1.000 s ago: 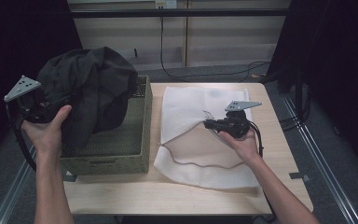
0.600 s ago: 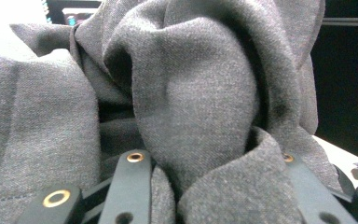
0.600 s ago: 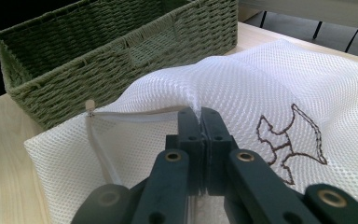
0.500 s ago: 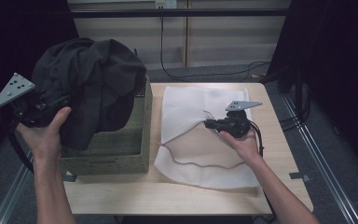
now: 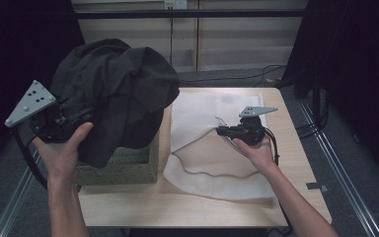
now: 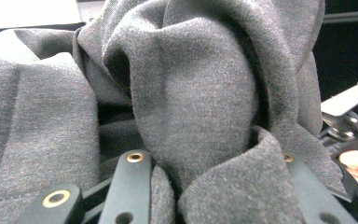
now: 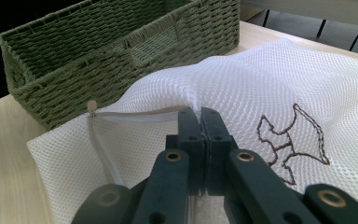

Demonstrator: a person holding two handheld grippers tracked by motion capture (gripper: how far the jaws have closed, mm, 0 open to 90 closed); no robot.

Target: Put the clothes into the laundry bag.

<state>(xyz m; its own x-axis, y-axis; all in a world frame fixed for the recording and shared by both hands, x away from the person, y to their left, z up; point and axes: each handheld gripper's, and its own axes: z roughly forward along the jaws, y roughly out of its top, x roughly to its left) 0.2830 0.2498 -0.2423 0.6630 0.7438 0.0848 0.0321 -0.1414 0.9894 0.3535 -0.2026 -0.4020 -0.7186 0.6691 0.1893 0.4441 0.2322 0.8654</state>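
Note:
A bulky dark grey garment (image 5: 121,89) hangs above the green woven basket (image 5: 128,168), bunched in the grip of my left gripper (image 5: 81,117). In the left gripper view its thick folds (image 6: 196,93) sit between the two black jaws, so the left gripper (image 6: 214,186) is shut on the cloth. A white mesh laundry bag (image 5: 217,163) lies flat on the table to the right. My right gripper (image 5: 222,131) is shut on a raised fold at the bag's opening edge. Up close the right gripper (image 7: 200,123) pinches the mesh (image 7: 270,79) beside a brown embroidered figure.
The basket (image 7: 98,51) stands at the table's left end and looks empty inside in the right gripper view. The wooden table (image 5: 177,207) has bare room along its front edge. Cables run over the floor behind the table, and metal rails flank it.
My left hand has carried the grey garment up and to the left, away from the basket. The right hand and the mesh bag have stayed still.

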